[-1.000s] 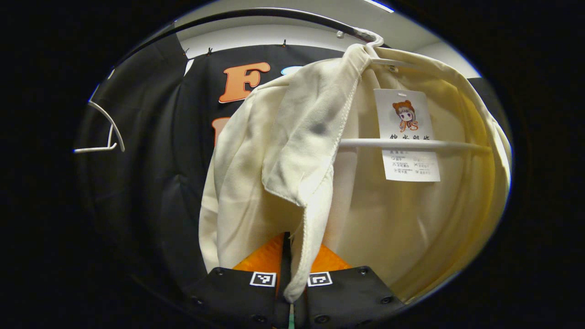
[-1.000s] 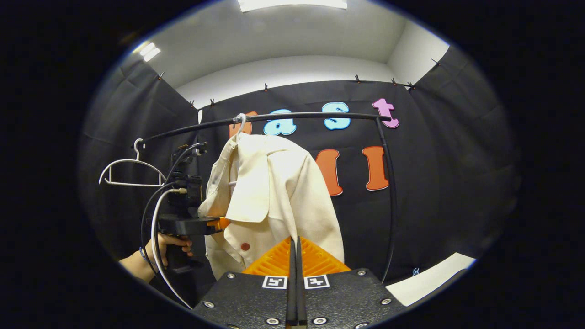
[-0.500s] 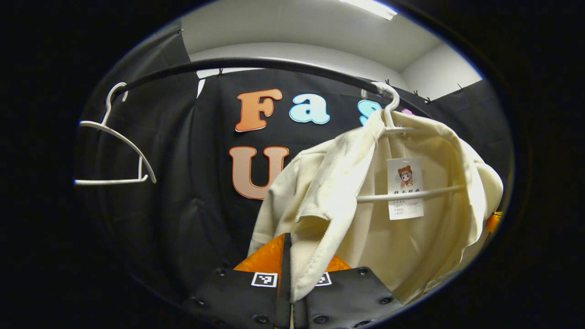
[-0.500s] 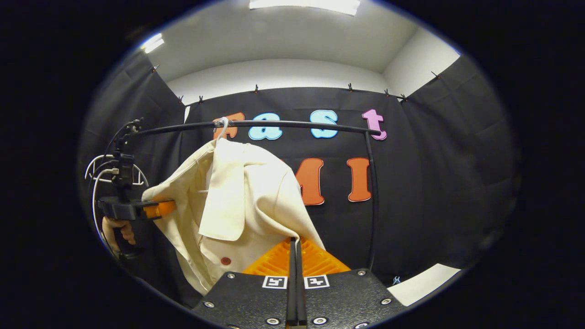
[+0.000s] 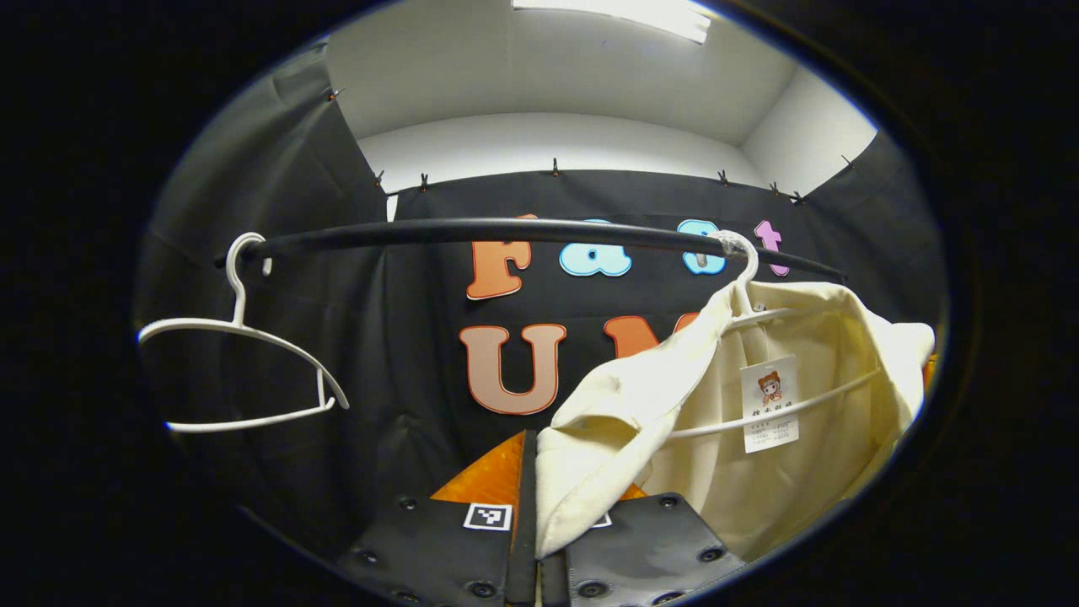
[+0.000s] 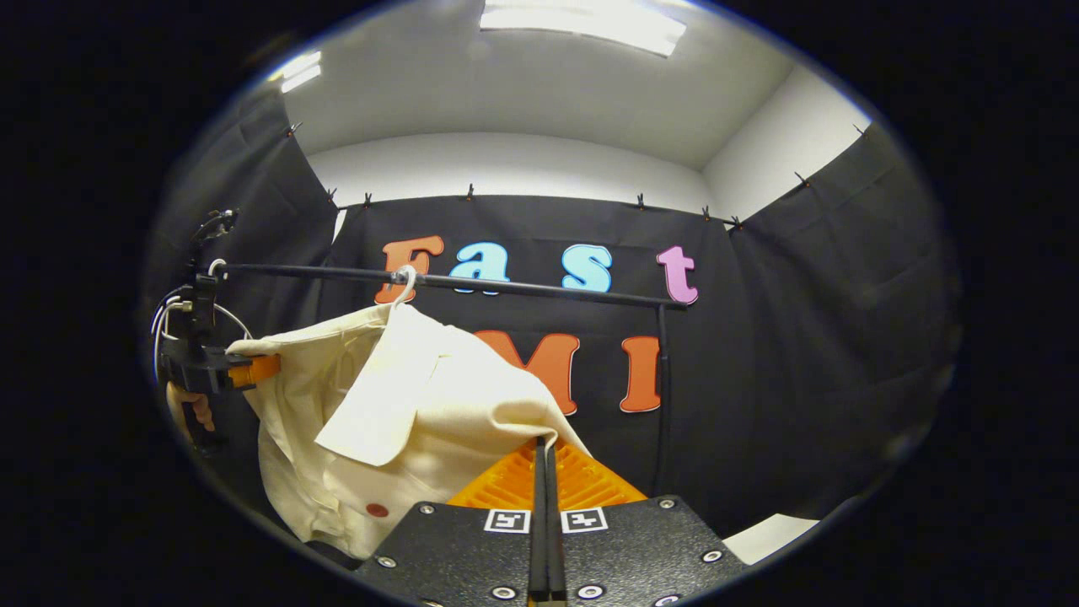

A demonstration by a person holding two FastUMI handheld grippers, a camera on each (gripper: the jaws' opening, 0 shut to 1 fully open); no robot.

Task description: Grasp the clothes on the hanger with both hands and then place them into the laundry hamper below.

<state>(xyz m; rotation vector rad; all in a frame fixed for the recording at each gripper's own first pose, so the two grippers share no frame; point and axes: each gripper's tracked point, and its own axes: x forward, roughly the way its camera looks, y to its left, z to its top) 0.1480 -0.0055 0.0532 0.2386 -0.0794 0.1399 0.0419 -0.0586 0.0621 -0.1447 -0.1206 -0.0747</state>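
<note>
- Fabric now stretches out sideways between your two grippers: over the last second the cream jacket [image 6: 396, 421] has gone from hanging straight down to fanning wide, and both cameras have backed away from the rail [image 5: 523, 229].
- Your left gripper [image 5: 539, 472] is clamped on a fold of the jacket's front edge; cloth runs between its orange fingers [image 5: 489, 472] and spills over the right one. In the right gripper view you see that same gripper [image 6: 253, 369] far off at the left, with the hand [image 6: 195, 410] holding it, the jacket pulled taut toward it.
- Your right gripper [image 6: 544, 472] has its fingers pressed together with the jacket's edge meeting their tips; it looks pinched there, though the contact itself is too small to confirm.
- The jacket still sits on its white hanger [image 5: 771, 409], whose hook [image 5: 742, 253] is over the rail. The near shoulder has slid along the hanger arm, so the garment is partly off, not free.
- A second, bare hanger [image 5: 244, 371] hangs further along the rail, well apart from the jacket.
- Judged from this, you are mid-removal: the outward pull is working, but the collar and far shoulder must clear the hanger before you can lower anything.
- The hamper lies below both views, so you will need to tilt down to find it.
- Watch that the hook does not ride off the rail with the jacket.
</note>
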